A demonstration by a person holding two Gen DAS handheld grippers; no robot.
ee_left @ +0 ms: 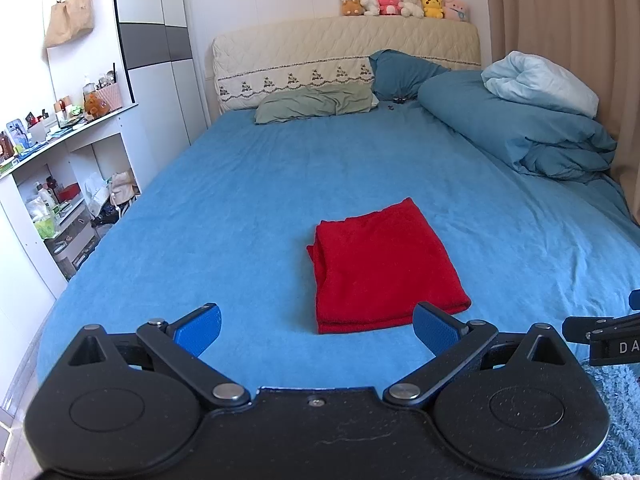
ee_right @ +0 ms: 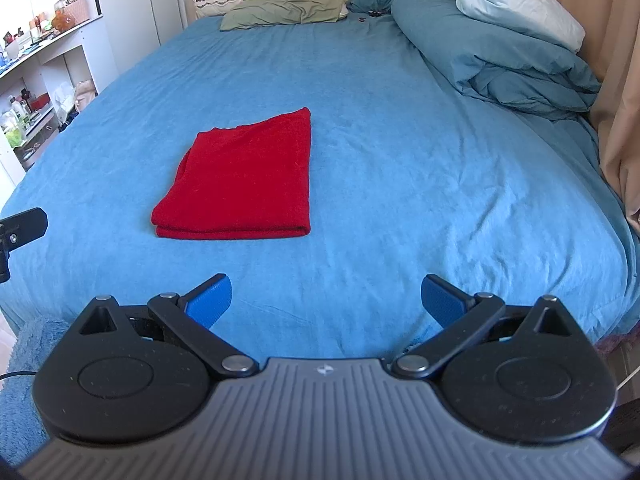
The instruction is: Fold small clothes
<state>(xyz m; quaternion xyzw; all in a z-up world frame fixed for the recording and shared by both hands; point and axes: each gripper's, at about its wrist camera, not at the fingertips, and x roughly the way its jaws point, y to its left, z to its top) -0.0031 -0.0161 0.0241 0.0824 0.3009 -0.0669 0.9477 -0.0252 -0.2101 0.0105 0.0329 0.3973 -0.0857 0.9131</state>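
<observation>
Both the left gripper (ee_left: 316,330) and right gripper (ee_right: 326,300) gape empty, lower frame; snagging one layer would probably undo the folded red cloth (ee_left: 380,268)

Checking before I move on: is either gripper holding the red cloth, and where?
Nothing is held. Left gripper and right gripper are open, short of the folded red cloth.

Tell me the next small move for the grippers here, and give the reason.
Probably hold both back: the red cloth already lies folded in a neat layered rectangle on the blue sheet, and the left gripper and right gripper are open, holding nothing.
</observation>
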